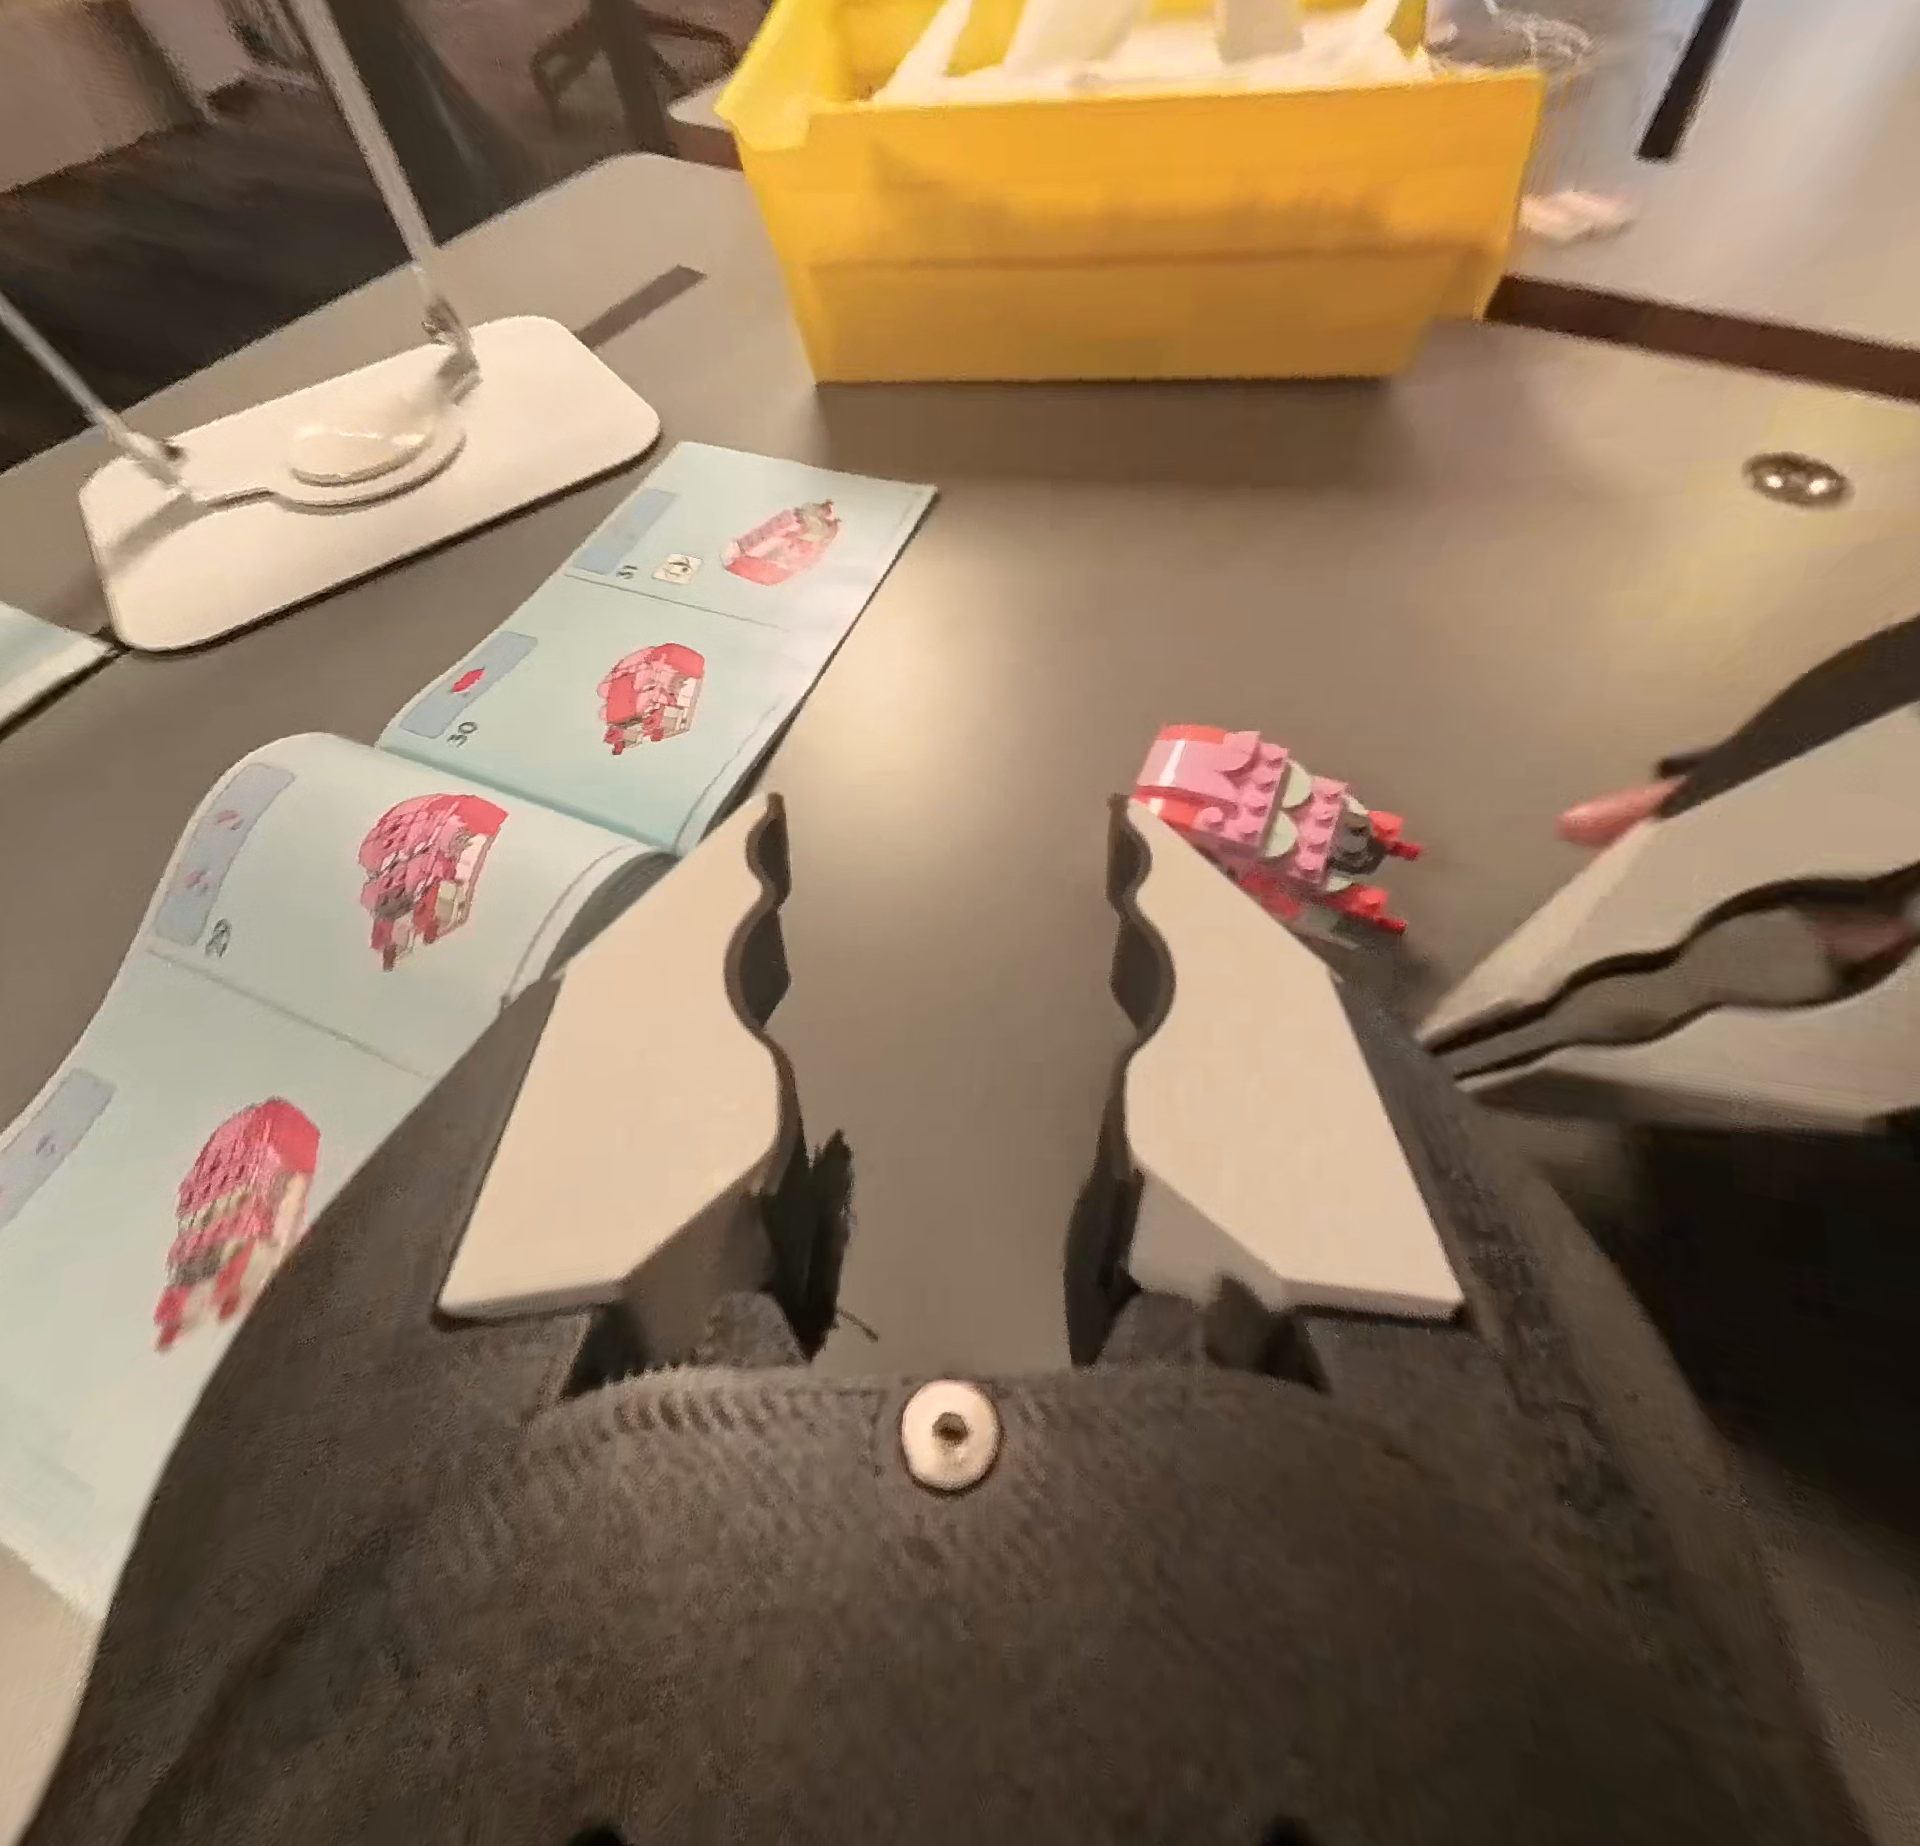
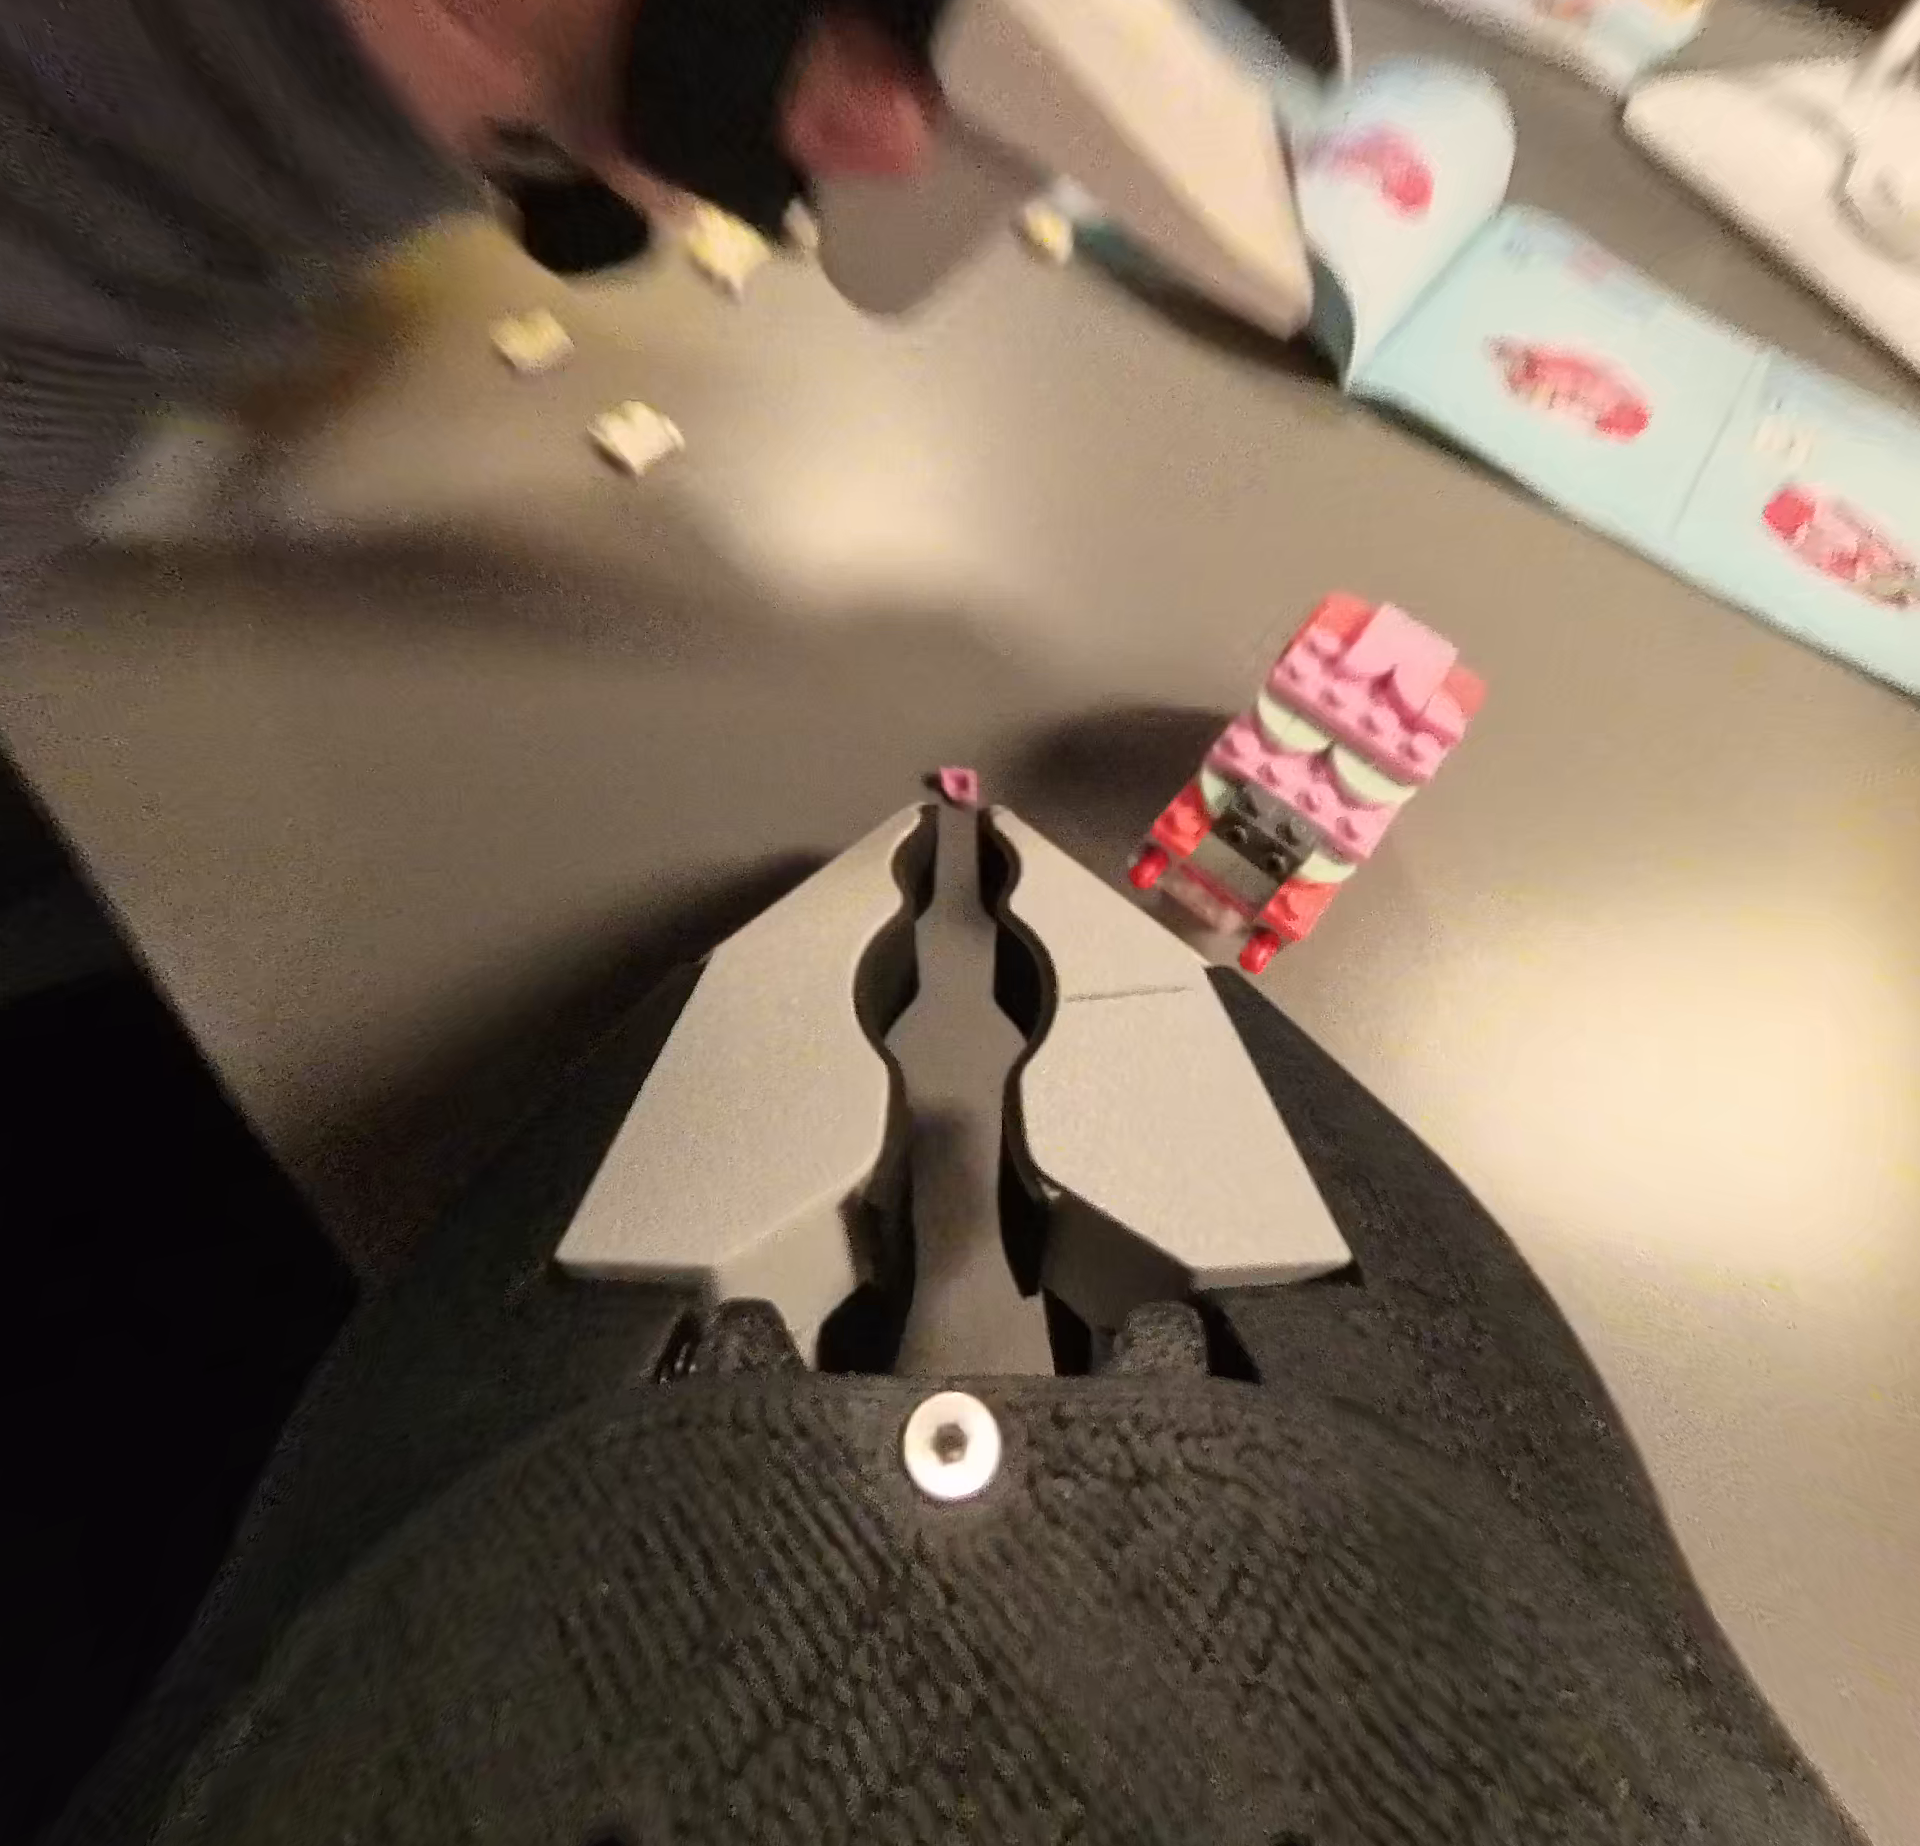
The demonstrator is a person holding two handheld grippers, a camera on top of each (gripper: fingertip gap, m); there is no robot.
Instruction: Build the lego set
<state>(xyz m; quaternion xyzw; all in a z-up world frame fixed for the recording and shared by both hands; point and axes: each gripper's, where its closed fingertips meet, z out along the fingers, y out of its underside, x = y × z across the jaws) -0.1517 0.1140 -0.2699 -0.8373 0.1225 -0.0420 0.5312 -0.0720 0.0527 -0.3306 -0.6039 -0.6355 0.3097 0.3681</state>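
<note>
- Pale blue paper: an open instruction booklet lies flat on the dark grey table, at the far left of your left wrist view; a white stand base sits behind it.
- Your left gripper hangs above bare table with its fingers spread wide and nothing between them. Its left finger overlaps the booklet's corner in that view; whether they touch cannot be told.
- A yellow bin holding white pieces stands at the far edge of the table, well apart from both grippers.
- The pink and red brick model rests on the table just beside the outer side of your left gripper's right finger, outside the gap.
- Your right gripper has its fingers drawn nearly together at the tips, pinching a tiny pink brick piece. The model stands near it, to the right, not touching.
- Several small cream brick pieces lie scattered on the table farther off, to the left in the right wrist view, blurred.
</note>
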